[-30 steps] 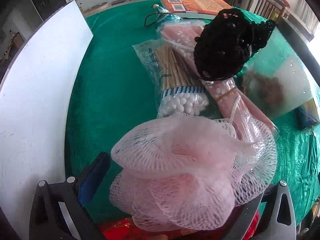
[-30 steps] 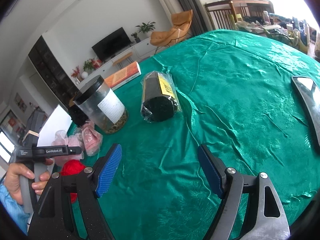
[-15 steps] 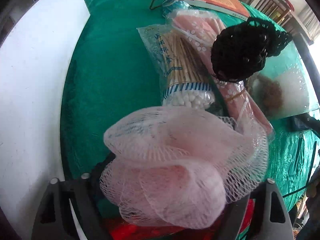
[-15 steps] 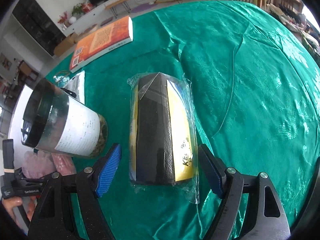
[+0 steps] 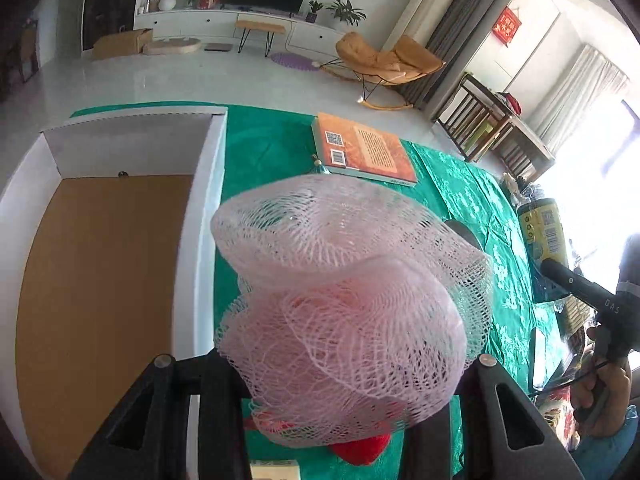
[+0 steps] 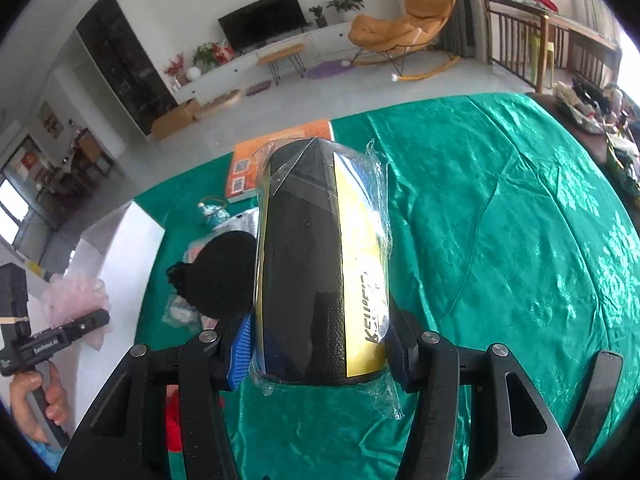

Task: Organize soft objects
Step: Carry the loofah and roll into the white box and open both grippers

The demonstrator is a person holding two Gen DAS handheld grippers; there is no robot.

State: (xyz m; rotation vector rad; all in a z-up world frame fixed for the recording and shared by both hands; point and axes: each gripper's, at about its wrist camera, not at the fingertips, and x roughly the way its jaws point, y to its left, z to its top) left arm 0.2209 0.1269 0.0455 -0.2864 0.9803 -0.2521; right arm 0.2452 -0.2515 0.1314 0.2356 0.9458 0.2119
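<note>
My left gripper (image 5: 336,364) is shut on a pink mesh bath pouf (image 5: 344,304) and holds it above the green table, just right of an open white box (image 5: 200,216) with a brown floor. The pouf also shows at the left of the right wrist view (image 6: 76,300). My right gripper (image 6: 320,344) is shut on a black and yellow roll wrapped in clear plastic (image 6: 320,264), lifted off the cloth. The roll also shows at the right edge of the left wrist view (image 5: 544,228). A red soft object (image 5: 360,448) lies below the pouf.
An orange book (image 5: 364,152) lies at the table's far side. A black knitted item (image 6: 216,276) and plastic packets (image 6: 180,312) lie left of the roll. The green tablecloth (image 6: 500,240) stretches to the right. Clutter sits at the far right edge (image 6: 592,108).
My left gripper lifted the pouf and swung it toward the white box. My right gripper closed on the black and yellow roll and raised it off the table.
</note>
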